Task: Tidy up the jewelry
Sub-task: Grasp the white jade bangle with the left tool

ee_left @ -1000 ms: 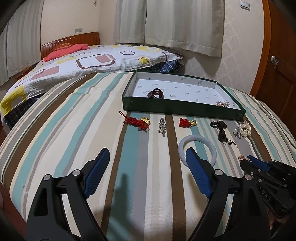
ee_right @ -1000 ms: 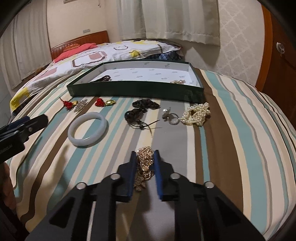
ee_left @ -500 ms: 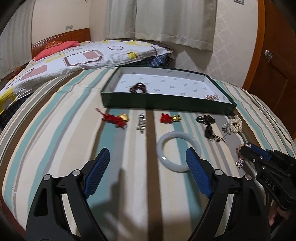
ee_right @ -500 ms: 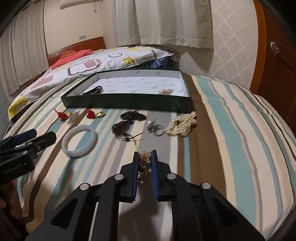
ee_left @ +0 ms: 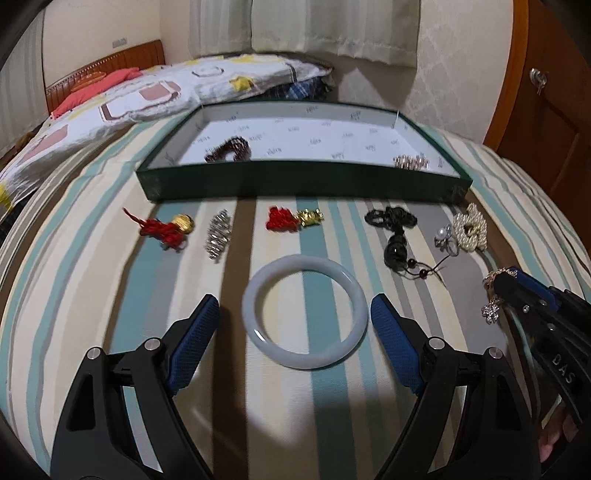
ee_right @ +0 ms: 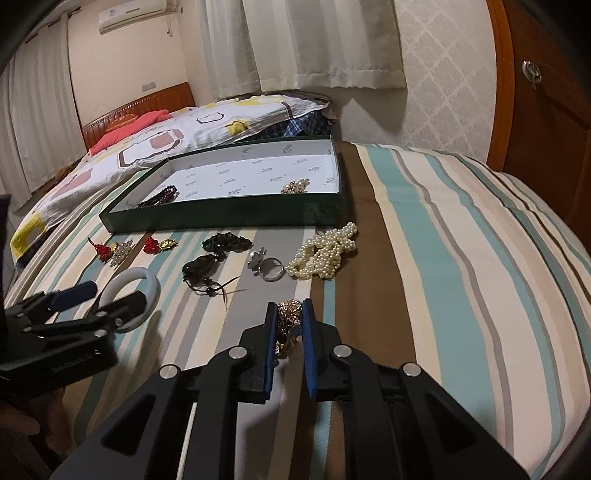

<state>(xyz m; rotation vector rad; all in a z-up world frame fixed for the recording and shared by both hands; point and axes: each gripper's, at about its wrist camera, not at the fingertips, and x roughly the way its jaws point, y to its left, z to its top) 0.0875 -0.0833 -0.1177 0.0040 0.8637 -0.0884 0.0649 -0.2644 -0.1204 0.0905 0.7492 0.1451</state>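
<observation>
Gold chain pinched in my right gripper, left gripper spread around the bangle; only two pieces lie in the green tray at upper centre, most left outside.

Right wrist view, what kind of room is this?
Most likely a home bedroom: a bed with a wooden headboard and patterned duvet, curtains behind, and an air conditioner high on the wall.

"DAS" on right gripper body
</observation>
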